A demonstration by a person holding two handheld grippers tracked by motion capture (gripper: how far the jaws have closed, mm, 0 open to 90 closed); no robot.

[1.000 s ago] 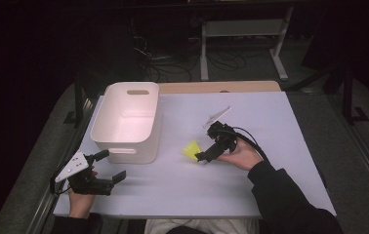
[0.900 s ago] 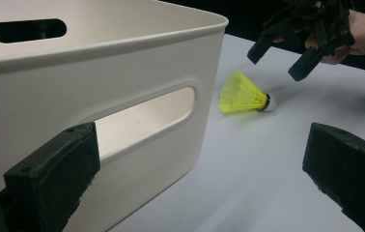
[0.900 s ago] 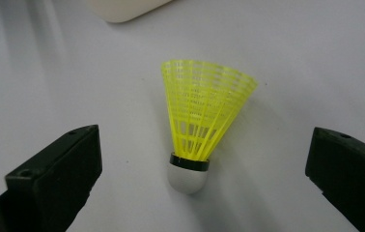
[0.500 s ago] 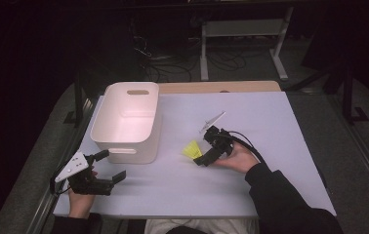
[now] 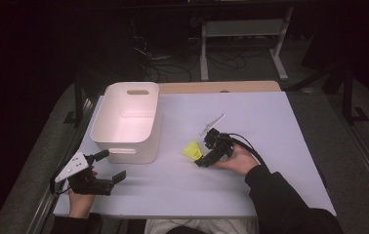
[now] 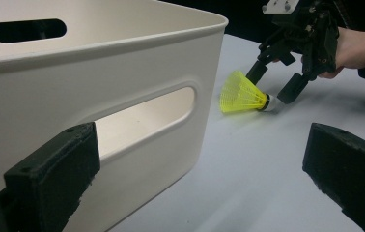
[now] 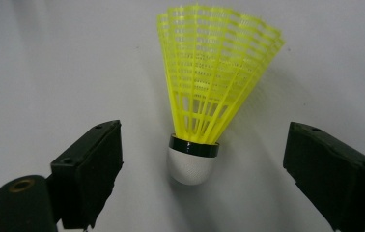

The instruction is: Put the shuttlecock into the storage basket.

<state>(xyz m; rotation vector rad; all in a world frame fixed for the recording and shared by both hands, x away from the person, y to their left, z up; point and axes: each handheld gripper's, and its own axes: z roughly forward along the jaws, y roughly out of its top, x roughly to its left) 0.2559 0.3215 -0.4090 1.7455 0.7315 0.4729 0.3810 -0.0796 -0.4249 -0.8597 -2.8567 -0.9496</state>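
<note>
A yellow plastic shuttlecock with a white rounded cork nose and a black band (image 7: 197,121) is lying on its side on the pale lavender tabletop (image 5: 280,126), just to the right of the white plastic storage bin with slotted handles (image 5: 126,122) as the high view shows it — near the bin's front corner, but not touching it. Its nose is pointing toward the person's right hand; its open skirt is facing the bin.

The right gripper (image 5: 204,158) is reaching down at the shuttlecock, its black fingers (image 7: 89,169) standing on either side of the nose. They have just been closing in, yet a gap is showing on both sides in the right gripper view — the pads are not pressing on anything, so the shuttlecock is lying free between them.

The left gripper (image 5: 112,168) is waiting near the front left corner of the tabletop, close to the bin's near wall. Its fingers (image 6: 55,179) are spread wide apart and grasping nothing, pointing along the bin's front handle slot toward the shuttlecock beyond.
</note>
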